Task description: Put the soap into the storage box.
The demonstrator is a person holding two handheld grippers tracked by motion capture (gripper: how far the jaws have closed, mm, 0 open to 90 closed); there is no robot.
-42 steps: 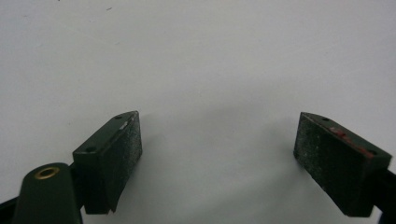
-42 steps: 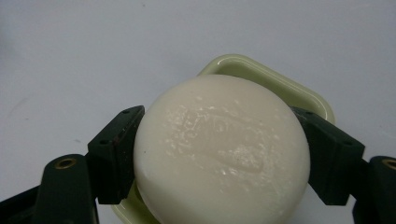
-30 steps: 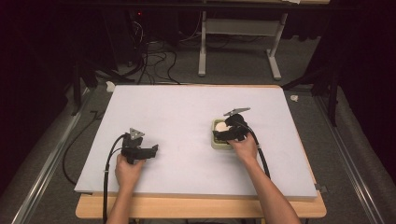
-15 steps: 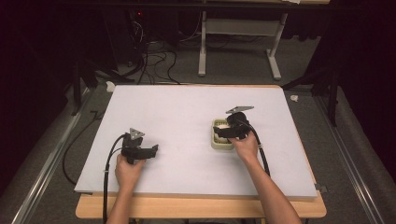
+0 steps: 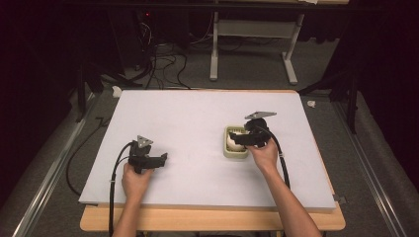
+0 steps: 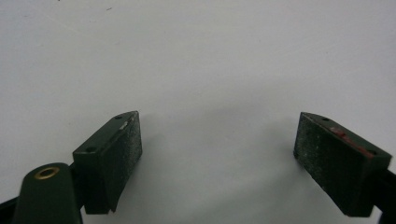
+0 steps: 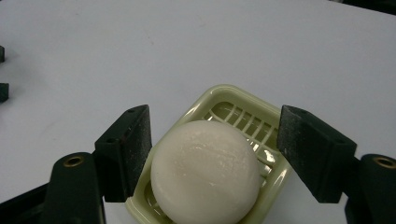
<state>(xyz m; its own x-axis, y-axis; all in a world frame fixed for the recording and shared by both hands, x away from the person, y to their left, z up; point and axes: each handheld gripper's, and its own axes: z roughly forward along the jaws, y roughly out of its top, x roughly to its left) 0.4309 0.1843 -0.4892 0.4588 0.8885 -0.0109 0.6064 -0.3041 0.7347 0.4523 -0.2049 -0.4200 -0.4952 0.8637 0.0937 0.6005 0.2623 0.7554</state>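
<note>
Two claws are working at the white worktop (image 5: 197, 113); the right claw (image 7: 212, 154) is the busy one. It is standing around a round white soap (image 7: 205, 170) that is lying in a pale green dish (image 7: 233, 102), right of the middle of the worktop. Its jaws have just been opening a little. In the right gripper view the left pad is touching or almost touching the soap, I cannot tell which, while the right pad is standing clearly apart from it. So I am judging that nothing is being held at this moment.

The left claw (image 6: 219, 144) is resting wide open over bare worktop, well apart from the dish, with nothing between its pads.

I am reading the step as a grasp of the soap out of the dish. For doing it well, the right claw is needing to be centred first, so that both pads are meeting the soap at its widest part together. Otherwise one pad is pushing it sideways. The soap is looking smooth and shiny, so it is probably slipping easily: closing slowly and low on its sides is safer. The dish is light and may be lifting or sliding with the soap; the free left claw could be steadying its rim.
</note>
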